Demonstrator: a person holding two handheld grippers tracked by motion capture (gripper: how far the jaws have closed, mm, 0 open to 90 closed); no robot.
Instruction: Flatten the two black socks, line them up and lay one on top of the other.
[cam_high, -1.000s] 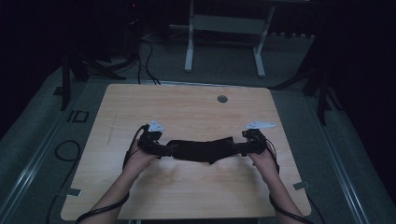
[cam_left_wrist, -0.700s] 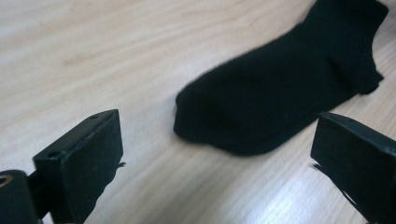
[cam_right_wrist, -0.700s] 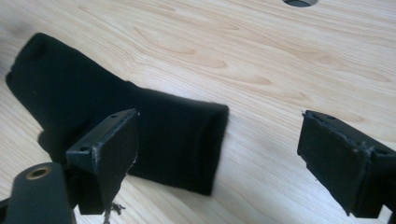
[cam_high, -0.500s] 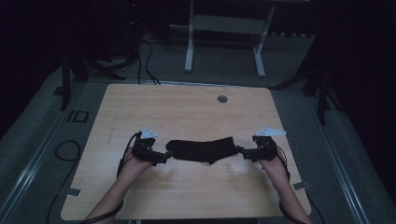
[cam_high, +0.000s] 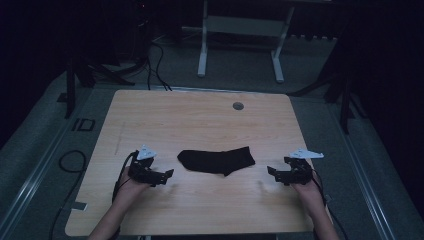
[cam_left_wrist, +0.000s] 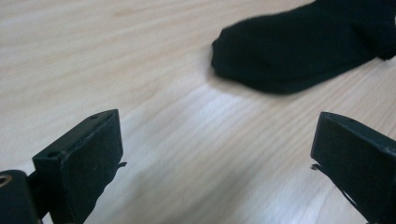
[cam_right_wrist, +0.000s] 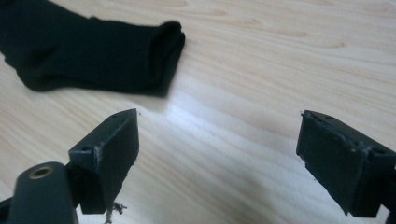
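The sock (cam_high: 216, 160) lies flat at table (cam_high: 200, 120) centre, laid out straight; left gripper (cam_high: 161, 176) at nine o'clock and right gripper (cam_high: 276, 174) at three gape wide, empty.

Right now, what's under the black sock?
The sock lies flat on the bare wooden table. Wood shows all around it; whatever it covers stays hidden, though no bulge shows.

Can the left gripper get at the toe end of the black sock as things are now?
Probably yes. The left gripper has open jaws pointing toward the black sock, which lies flat on the wooden table, with only bare wood between them.
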